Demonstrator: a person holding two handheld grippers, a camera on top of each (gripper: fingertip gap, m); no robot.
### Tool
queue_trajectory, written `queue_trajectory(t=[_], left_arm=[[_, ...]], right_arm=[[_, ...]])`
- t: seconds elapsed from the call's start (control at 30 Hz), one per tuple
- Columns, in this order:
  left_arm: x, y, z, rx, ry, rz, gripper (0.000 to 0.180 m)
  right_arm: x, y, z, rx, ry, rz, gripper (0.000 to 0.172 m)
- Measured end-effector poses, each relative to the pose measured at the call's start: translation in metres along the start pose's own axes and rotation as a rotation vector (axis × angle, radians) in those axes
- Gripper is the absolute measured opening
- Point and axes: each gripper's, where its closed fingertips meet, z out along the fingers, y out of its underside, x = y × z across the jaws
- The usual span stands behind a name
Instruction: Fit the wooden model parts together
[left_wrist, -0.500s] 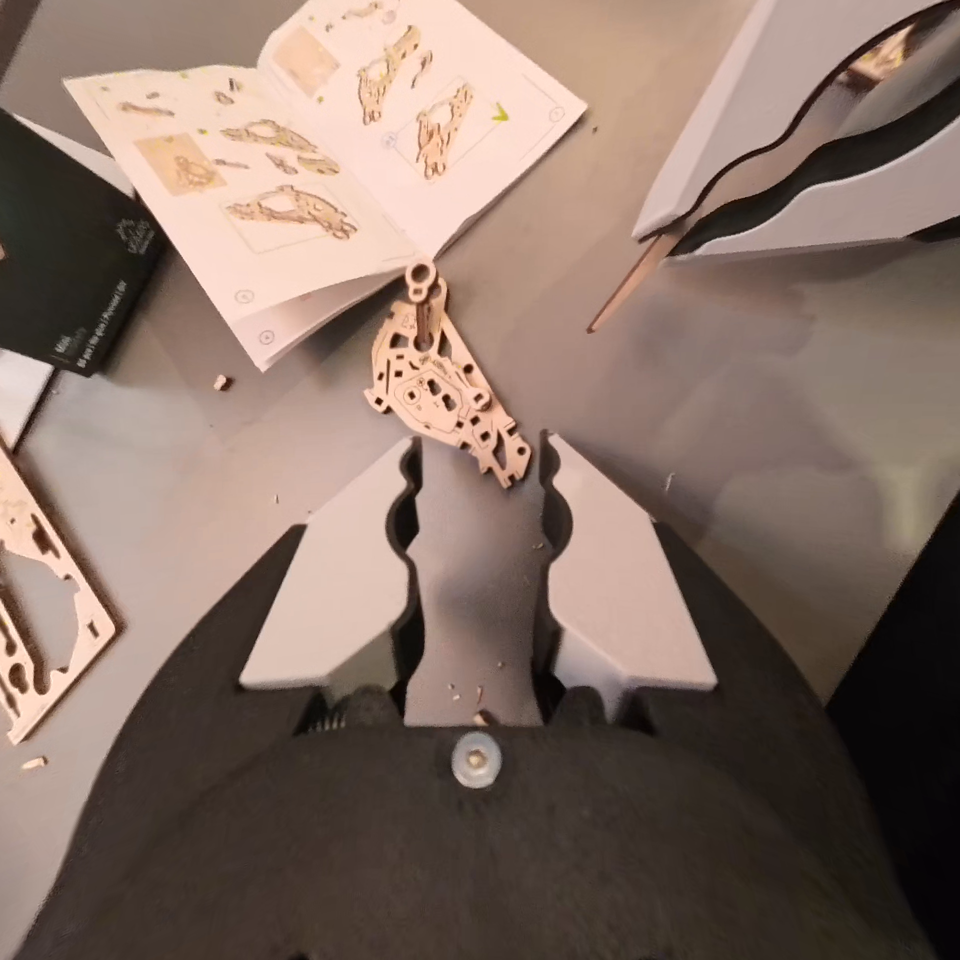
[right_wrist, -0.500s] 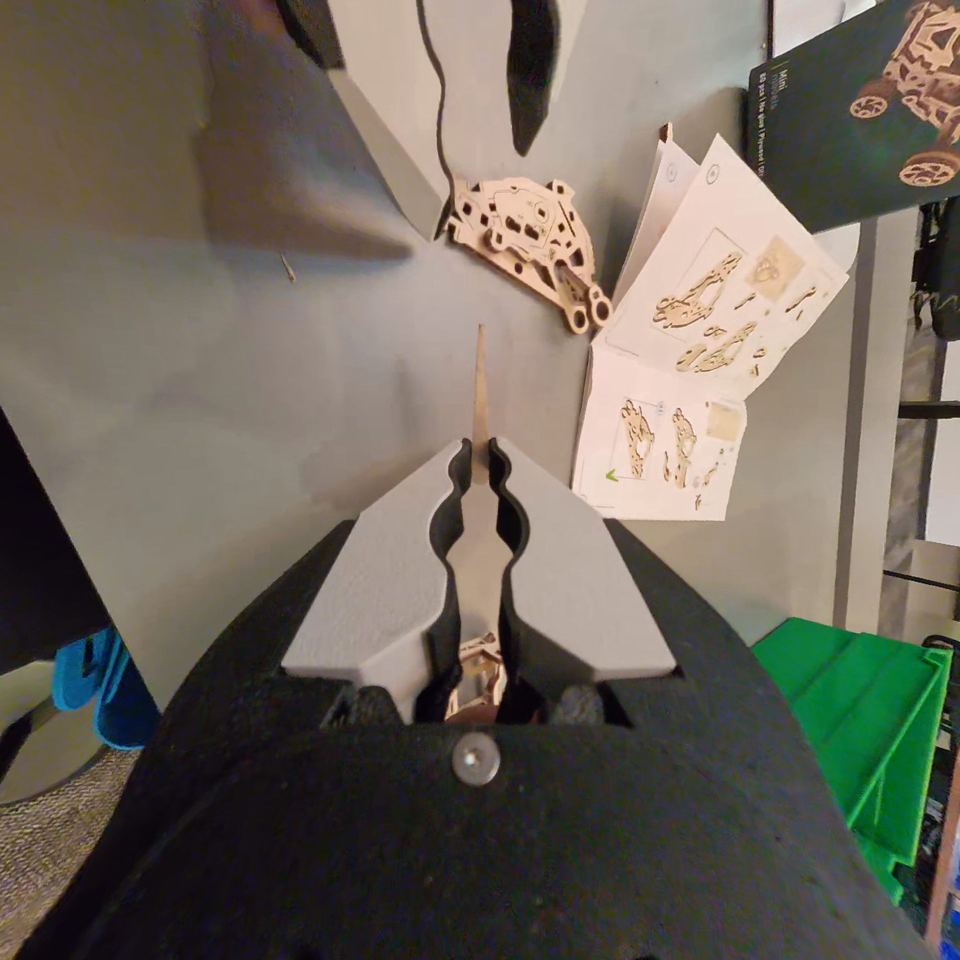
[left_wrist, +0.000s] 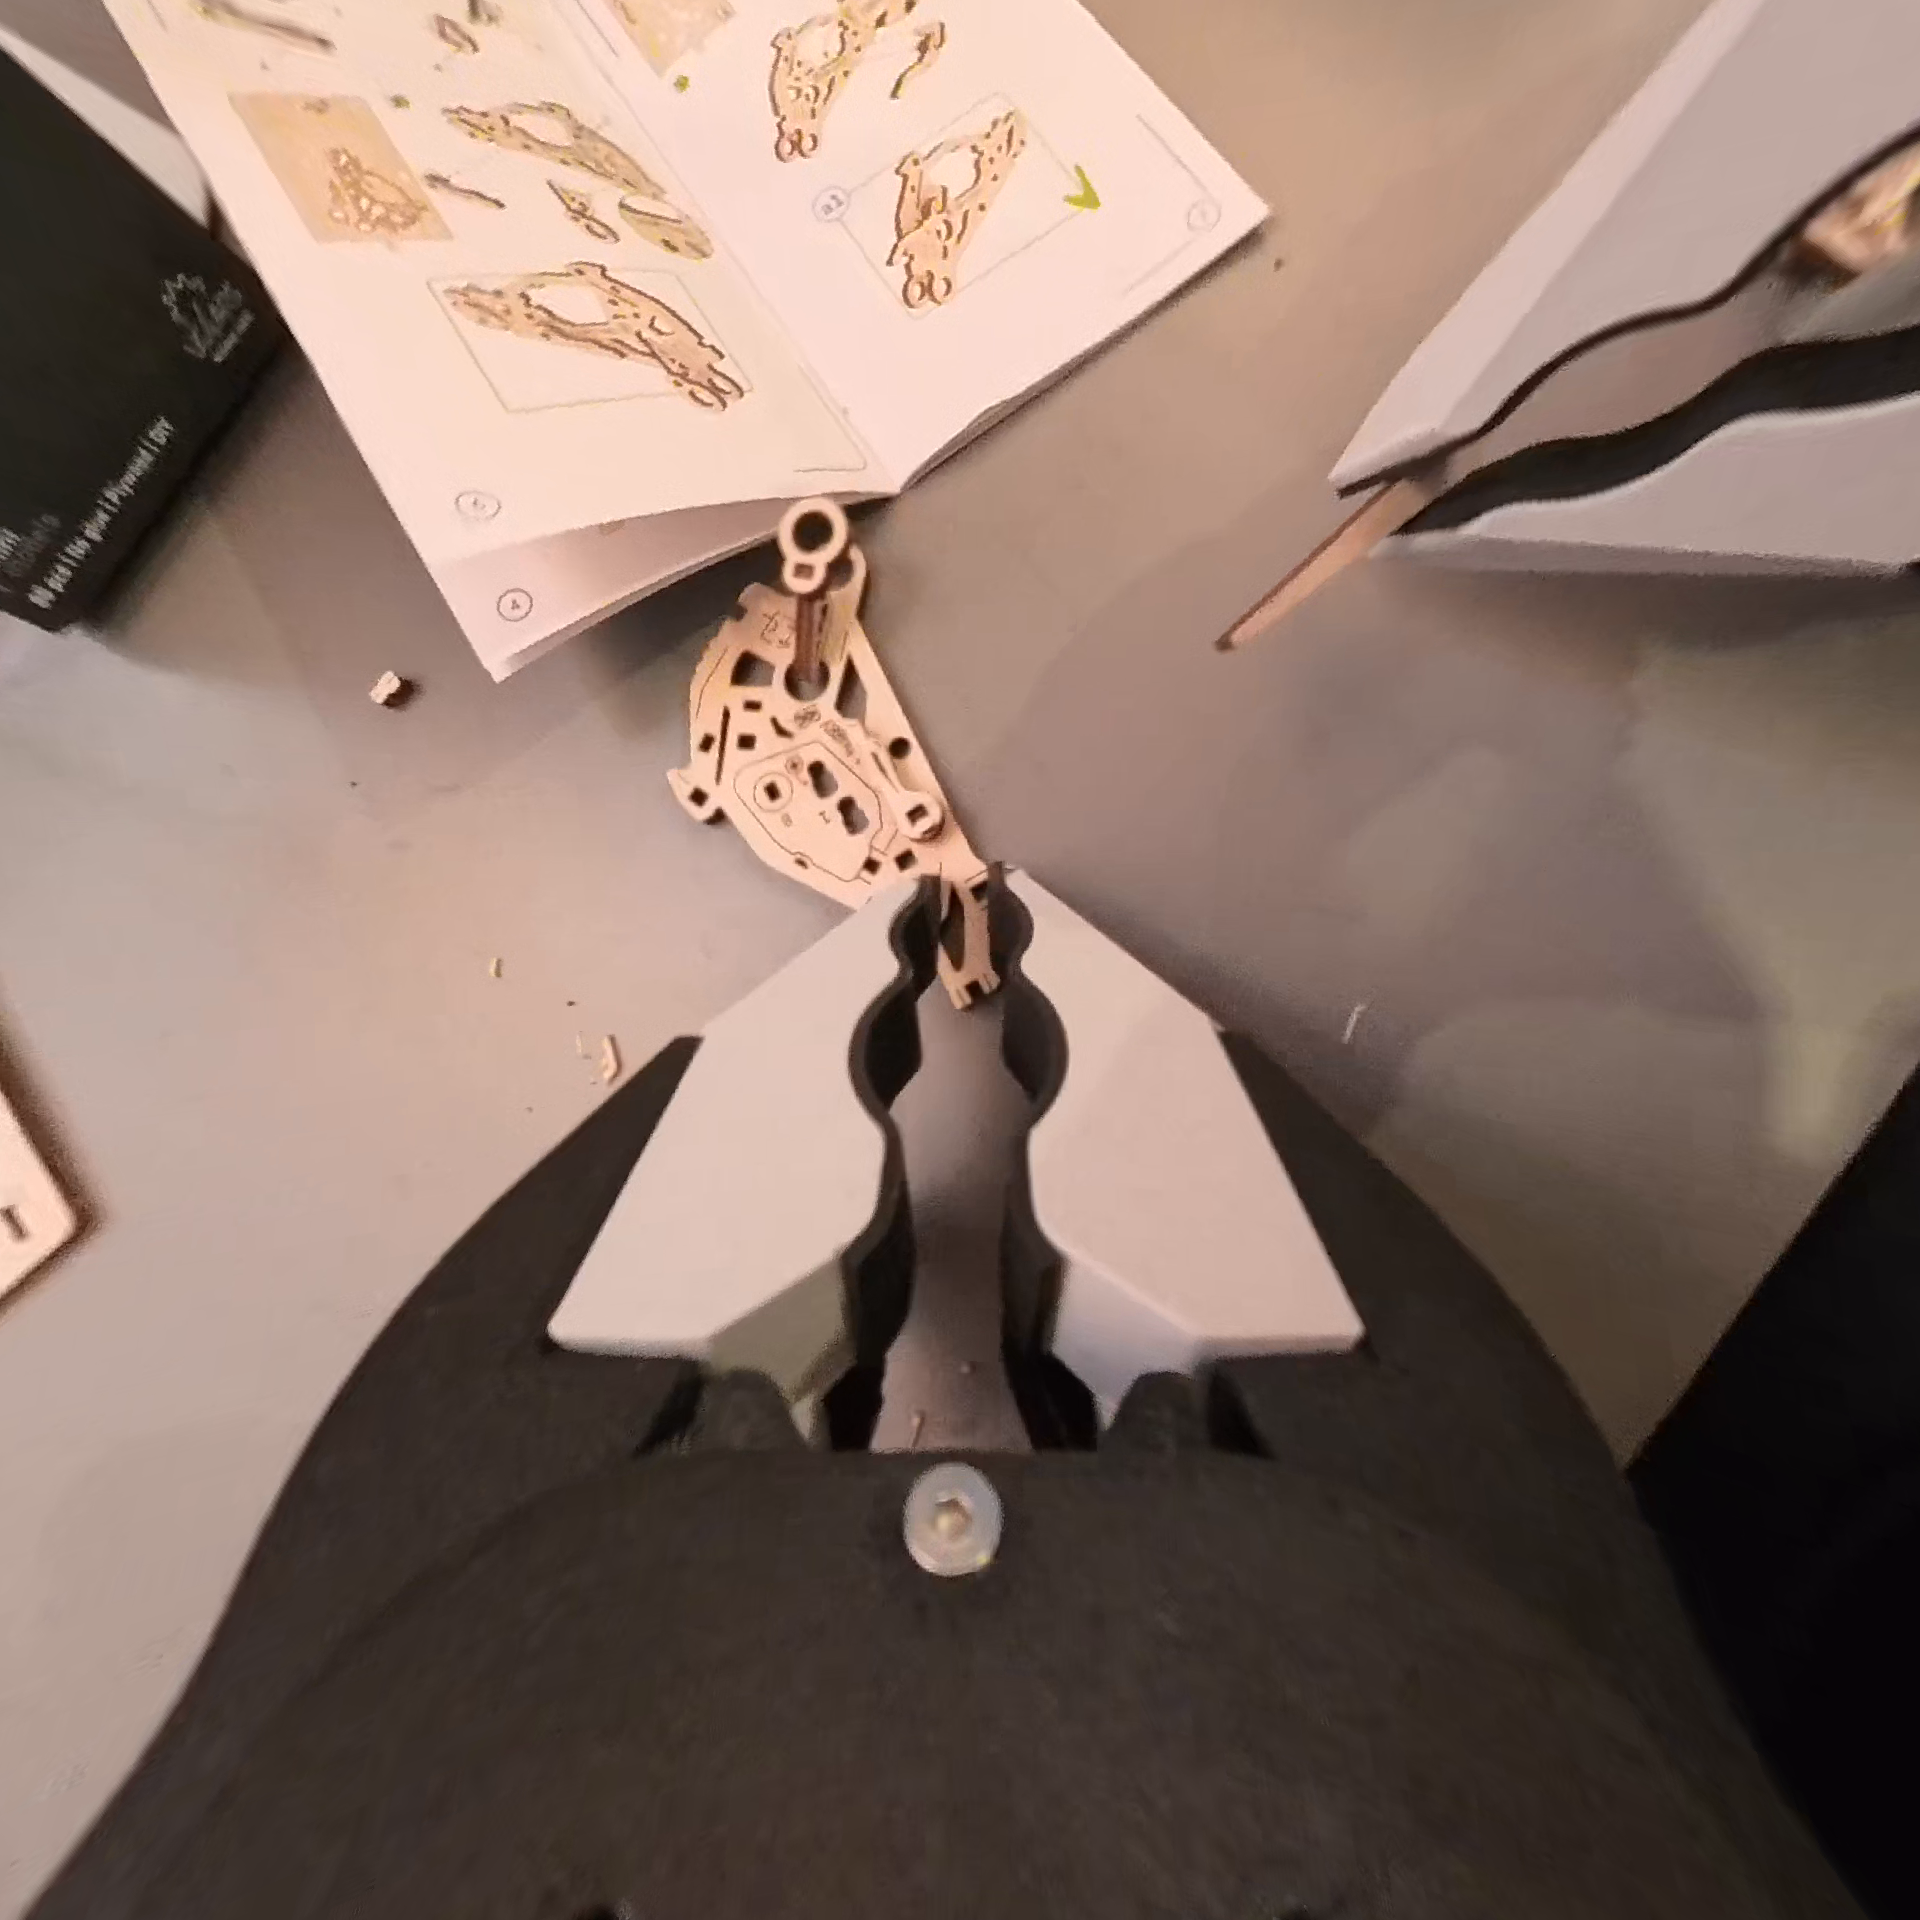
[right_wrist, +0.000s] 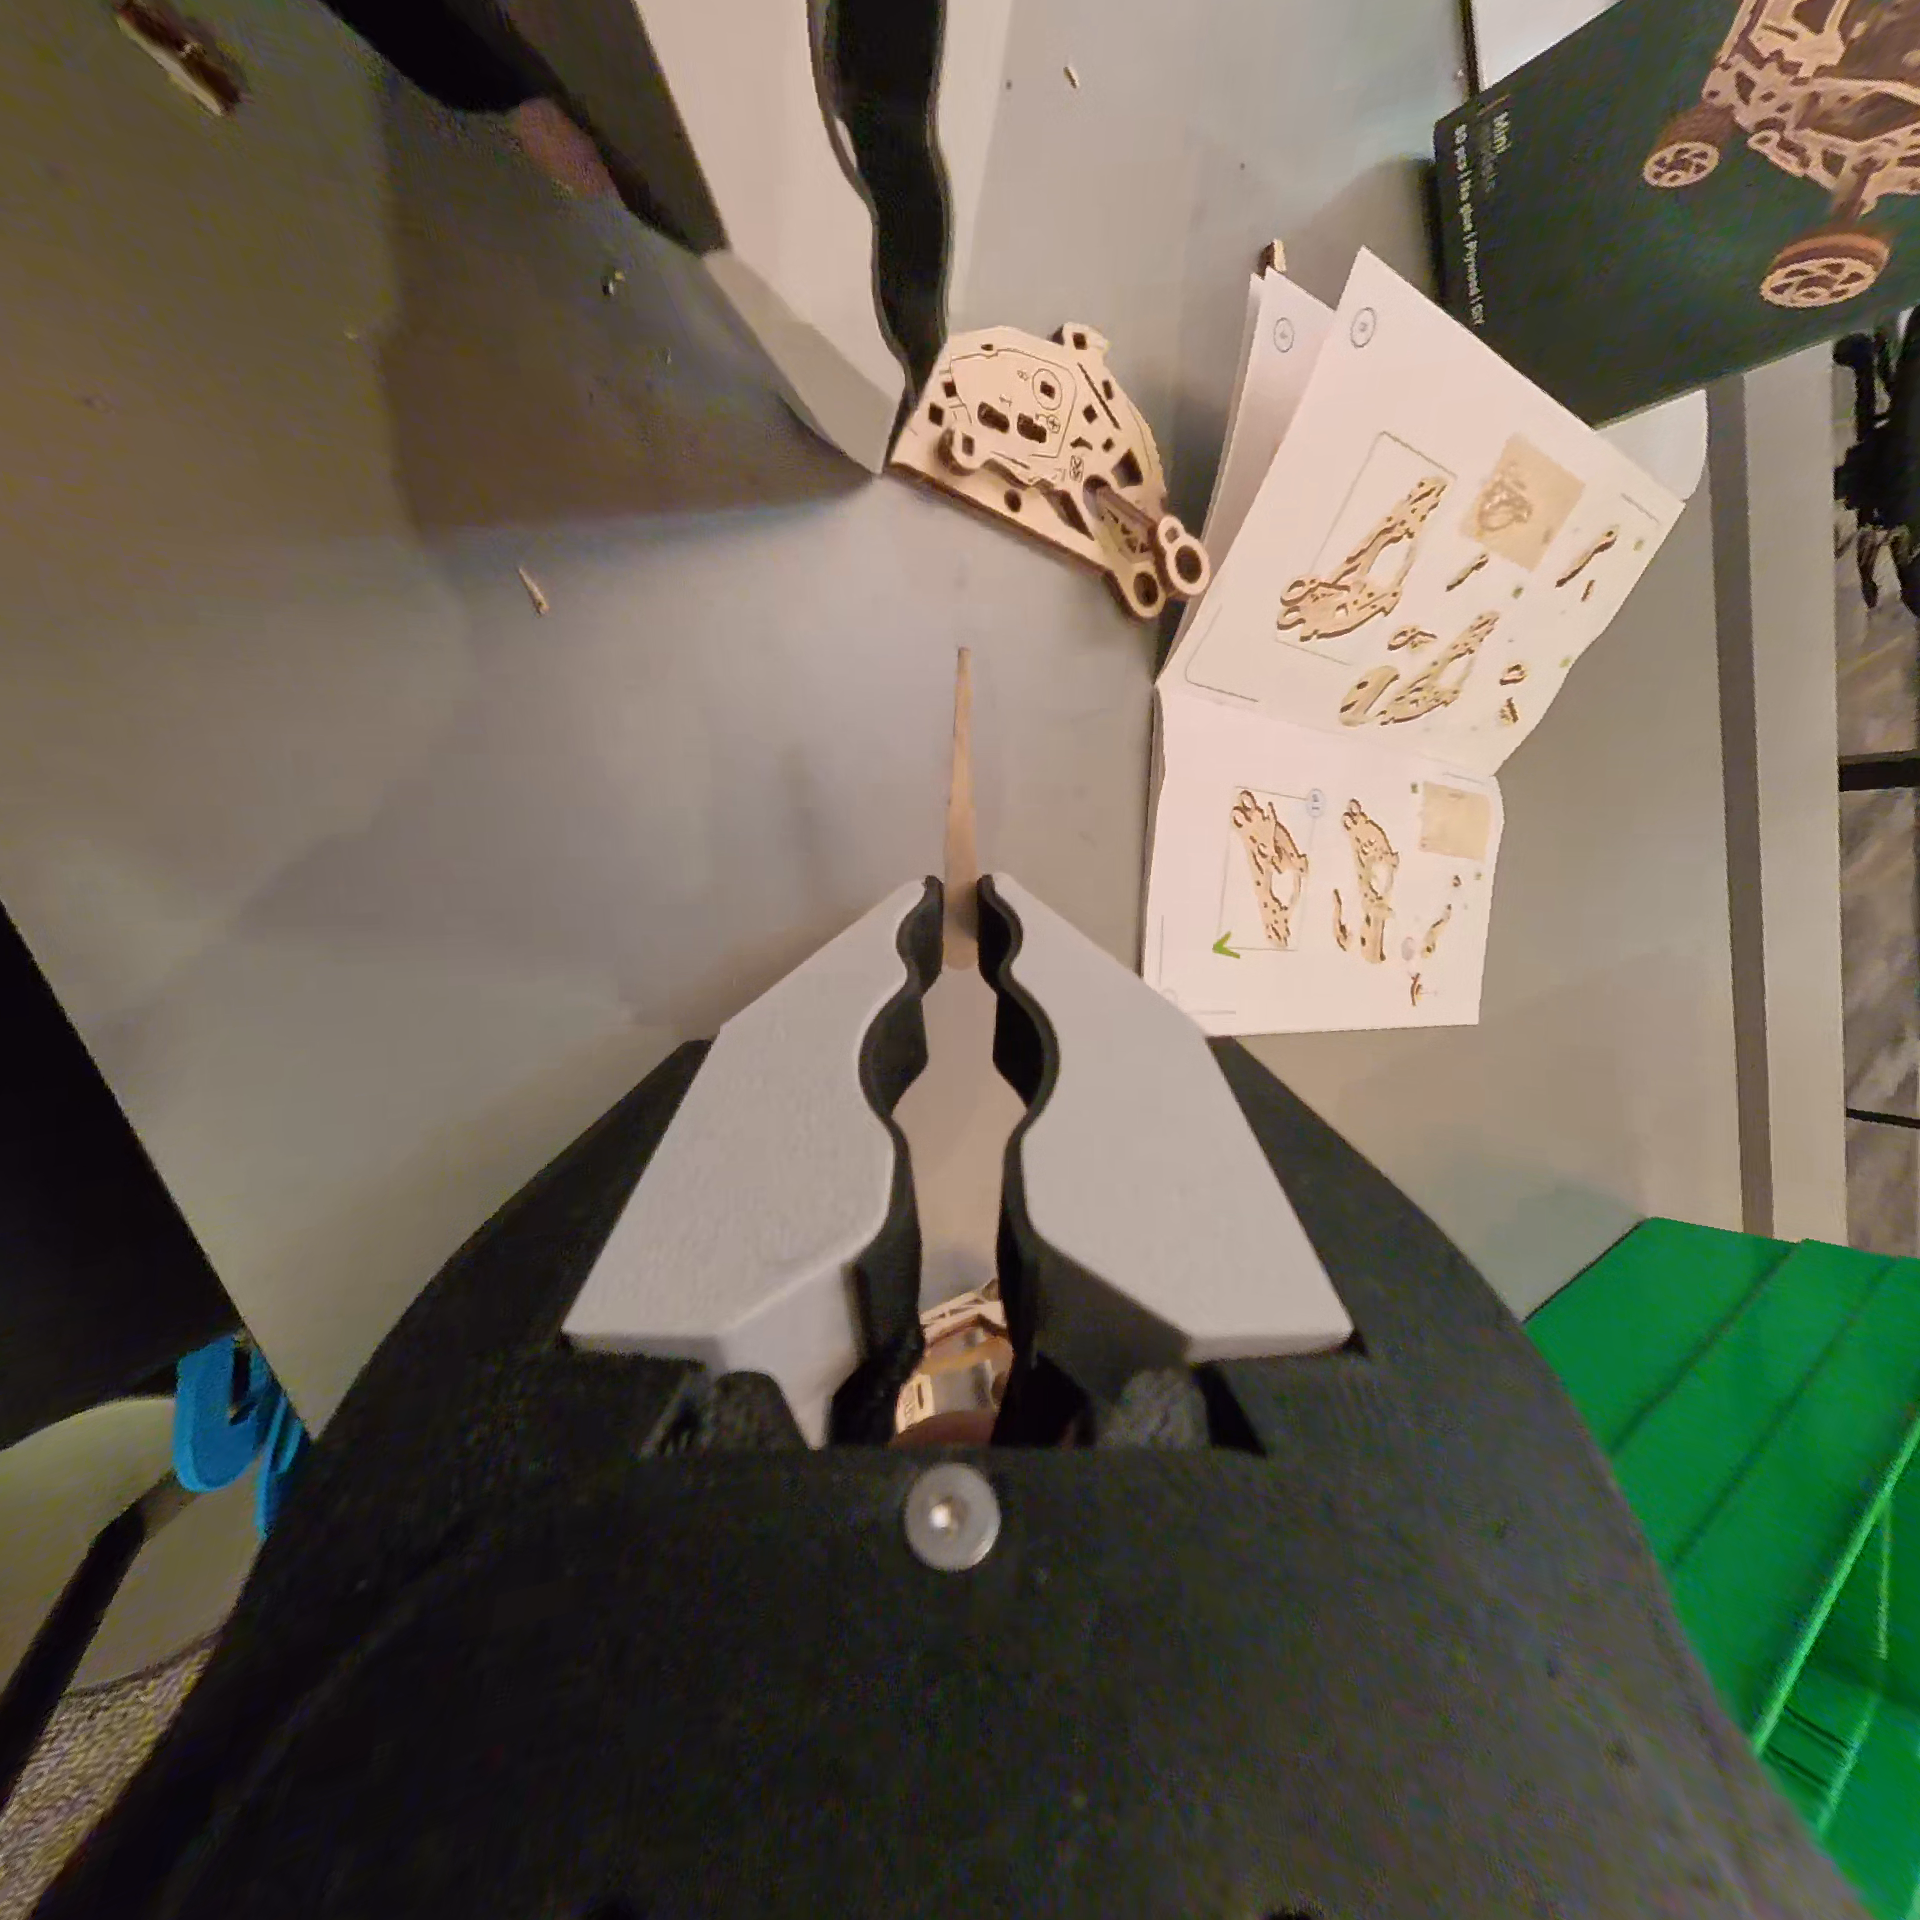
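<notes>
The flat wooden model piece (left_wrist: 821, 769) lies on the grey counter (left_wrist: 312, 883), just below the open instruction booklet (left_wrist: 644, 260). Its long side runs from the ring end (left_wrist: 816, 535), which touches the booklet's edge, back toward my left hand-held gripper (left_wrist: 961, 914). The near tail of the piece sits right between that gripper's fingertips, and the two dark pads look pressed on it, so I judge the left one is gripping the piece by its tail. My right hand-held gripper (right_wrist: 961, 899) is closed tight on a thin wooden stick (right_wrist: 961, 769). The stick pokes straight out ahead and gets thinner to a point. From the right side, the piece (right_wrist: 1039, 436) lies ahead of the stick's tip and a bit to the right, still apart from it. The stick's point aims past the piece, not at a hole yet. So the left gripper is the near one and the right has to bring the stick across. I think I need to turn the stick toward the piece next.
</notes>
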Motion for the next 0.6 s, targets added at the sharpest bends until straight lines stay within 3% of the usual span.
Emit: queue_trajectory(t=[0.03, 0.13, 0.23, 0.53, 0.6], left_arm=[[-0.001, 0.001, -0.001, 0.004, 0.018, -0.027, 0.007], [-0.012, 0.002, -0.006, -0.002, -0.02, -0.012, 0.007], [-0.018, 0.007, -0.009, -0.049, -0.055, -0.003, 0.044], [-0.03, 0.017, -0.006, -0.096, -0.018, -0.135, 0.043], [-0.038, 0.023, -0.008, -0.111, 0.005, -0.164, 0.031]], right_arm=[[0.0, 0.001, 0.0, 0.002, -0.002, 0.008, 0.003], [-0.001, 0.002, 0.001, 0.002, -0.01, 0.019, 0.003], [-0.002, 0.001, 0.001, 0.013, -0.017, 0.037, 0.003], [-0.004, -0.013, 0.002, 0.058, -0.035, 0.06, 0.004], [-0.004, -0.015, 0.002, 0.069, -0.039, 0.066, 0.003]])
